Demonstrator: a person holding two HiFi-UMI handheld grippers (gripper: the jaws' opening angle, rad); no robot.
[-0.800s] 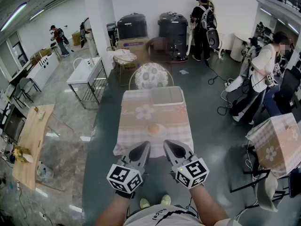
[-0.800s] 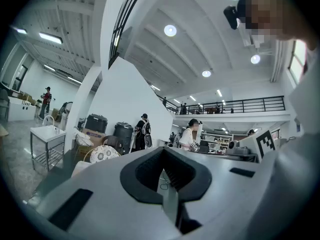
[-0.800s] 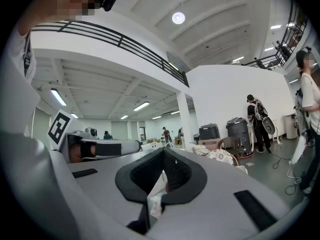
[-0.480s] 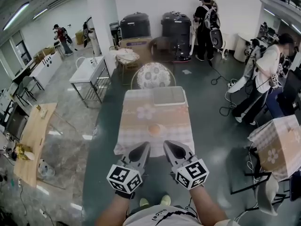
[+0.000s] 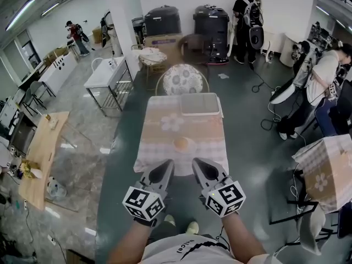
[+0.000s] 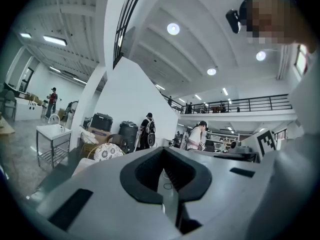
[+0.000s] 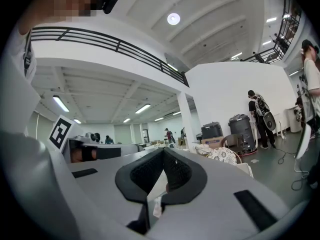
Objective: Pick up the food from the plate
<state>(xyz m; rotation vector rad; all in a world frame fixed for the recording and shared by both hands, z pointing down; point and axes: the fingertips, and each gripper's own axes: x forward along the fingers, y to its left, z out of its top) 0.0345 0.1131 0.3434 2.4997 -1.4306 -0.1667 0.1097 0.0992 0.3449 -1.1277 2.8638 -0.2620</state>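
A round pale-orange piece of food (image 5: 182, 143) lies on a small plate (image 5: 190, 148) near the front of a table (image 5: 165, 142) with a checked, flowered cloth. Both grippers hang in the air short of the table's near edge, pointing at it. My left gripper (image 5: 167, 163) is shut with nothing between its jaws, its tips meeting in the left gripper view (image 6: 163, 151). My right gripper (image 5: 197, 162) is shut and empty too, as the right gripper view (image 7: 163, 151) shows. Neither gripper view shows the food.
A grey tray (image 5: 201, 104) lies at the table's far end, and a patterned round chair (image 5: 182, 80) stands behind it. People stand at the right (image 5: 324, 70) and at the back (image 5: 246, 10). Another clothed table (image 5: 329, 166) is at the right, and a wooden table (image 5: 41, 153) at the left.
The head view has shifted a little, so the table and plate sit slightly higher in the picture. Both grippers stay shut, side by side, before the table.
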